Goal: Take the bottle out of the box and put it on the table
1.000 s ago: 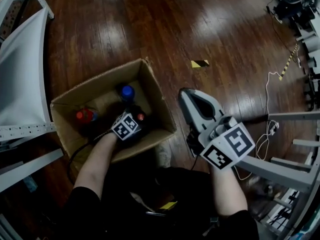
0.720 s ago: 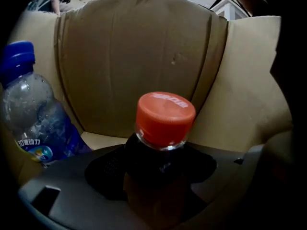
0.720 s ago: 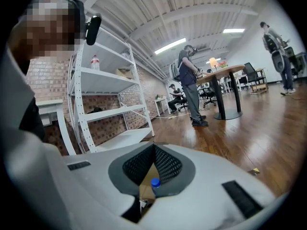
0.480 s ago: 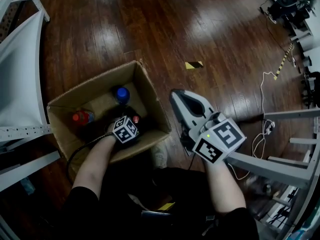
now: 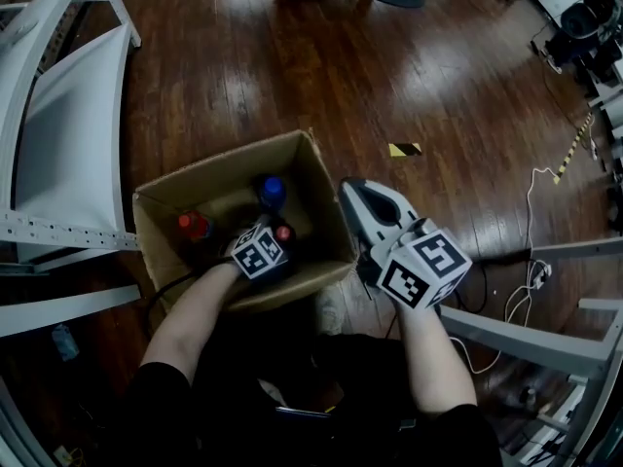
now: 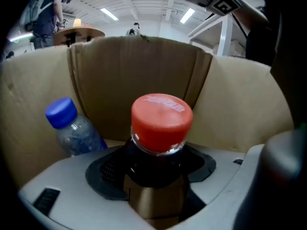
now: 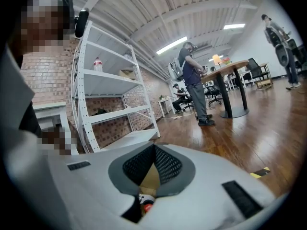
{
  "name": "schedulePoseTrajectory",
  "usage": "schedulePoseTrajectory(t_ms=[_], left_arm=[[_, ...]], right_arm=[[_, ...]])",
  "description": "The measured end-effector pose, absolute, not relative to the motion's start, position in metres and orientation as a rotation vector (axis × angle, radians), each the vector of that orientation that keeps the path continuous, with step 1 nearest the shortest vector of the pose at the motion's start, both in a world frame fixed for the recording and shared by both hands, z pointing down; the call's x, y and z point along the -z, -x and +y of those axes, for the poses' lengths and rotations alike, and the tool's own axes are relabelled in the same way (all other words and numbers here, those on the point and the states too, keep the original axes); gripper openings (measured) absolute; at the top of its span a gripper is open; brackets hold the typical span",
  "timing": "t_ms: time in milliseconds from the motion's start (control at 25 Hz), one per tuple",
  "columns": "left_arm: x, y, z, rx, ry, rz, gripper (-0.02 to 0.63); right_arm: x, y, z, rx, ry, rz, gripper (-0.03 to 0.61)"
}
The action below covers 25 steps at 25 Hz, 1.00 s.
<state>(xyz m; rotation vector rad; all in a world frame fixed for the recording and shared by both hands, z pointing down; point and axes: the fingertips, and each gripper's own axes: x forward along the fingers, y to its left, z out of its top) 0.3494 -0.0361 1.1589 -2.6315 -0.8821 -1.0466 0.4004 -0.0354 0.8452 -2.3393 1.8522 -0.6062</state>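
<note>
An open cardboard box point(image 5: 234, 156) stands on the wooden floor. Inside it, my left gripper point(image 5: 275, 240) is shut on the neck of a dark bottle with a red cap point(image 5: 284, 232); its jaws have just been closing on it. In the left gripper view the dark pads press both sides of the dark bottle point(image 6: 162, 116), with the box wall point(image 6: 134, 66) behind. A blue-capped bottle point(image 6: 62, 115) point(image 5: 272, 191) and another red-capped bottle point(image 5: 193, 226) also stand in the box. My right gripper point(image 5: 362, 195) point(image 7: 153, 147) hovers shut and empty just right of the box.
White shelving point(image 5: 68, 144) stands left of the box. A yellow-black tape strip point(image 5: 405, 149) lies on the floor, with a white cable point(image 5: 531, 261) and white frame legs point(image 5: 526, 331) at the right. Far off, people stand by a round table point(image 7: 230, 66).
The left gripper has lifted a little inside the box with the red-capped bottle. The right gripper has stayed beside the box. The head camera has tilted, so the box sits lower in view.
</note>
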Motion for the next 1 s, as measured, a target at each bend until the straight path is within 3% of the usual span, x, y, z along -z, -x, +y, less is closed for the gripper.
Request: schedulePoseTrajectory(t_ms=[520, 760, 1000], left_arm=[[-1.003, -0.339, -0.086, 0.773, 2.833, -0.797, 0.31], [-0.868, -0.313, -0.1, 0.821, 2.757, -0.722, 0.308], [-0.706, -0.301, -0.085, 0.845, 2.755, -0.745, 0.308]], right_arm=[[-0.863, -0.387, -0.085, 0.565, 2.444, 1.962, 0.005], [-0.774, -0.36, -0.072, 0.6, 2.414, 2.034, 0.005], [-0.625, -0.352, -0.055, 0.708, 2.317, 2.082, 0.005]])
